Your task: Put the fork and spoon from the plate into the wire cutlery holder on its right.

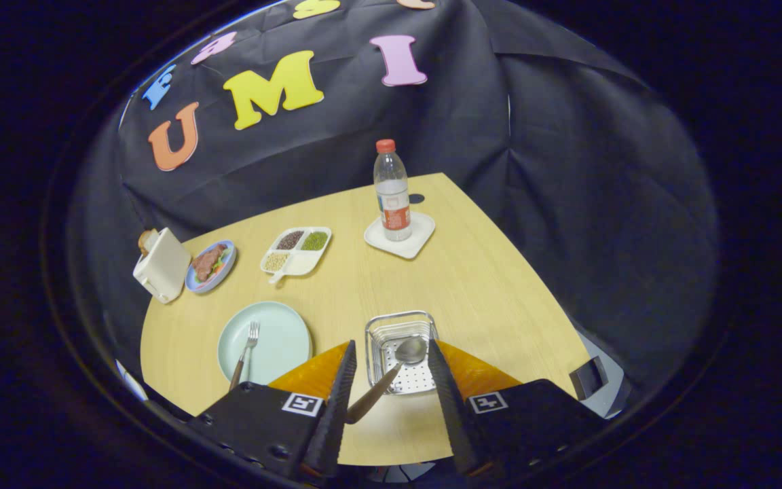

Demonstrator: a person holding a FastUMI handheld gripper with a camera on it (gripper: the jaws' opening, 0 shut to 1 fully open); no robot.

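Gripper view, itemised left to right for you. White toaster-like box (161, 273) with bread in its top, at the far left of the desk (486, 285). Small blue plate of food (210, 265) touching it. White divided tray (296, 251) holding three kinds of beans. Pale green plate (265, 341), fork (245, 353) lying on it, tines pointing away from you. Your tool (387, 377): fingers spread wide, gripping nothing. Spoon (391, 373) between them, bowl resting inside the wire cutlery holder (401, 353), handle slanting back towards the left finger; whether it touches that finger, you cannot tell. Water bottle (392, 193), red cap, upright on a white coaster (401, 238), beyond the holder.
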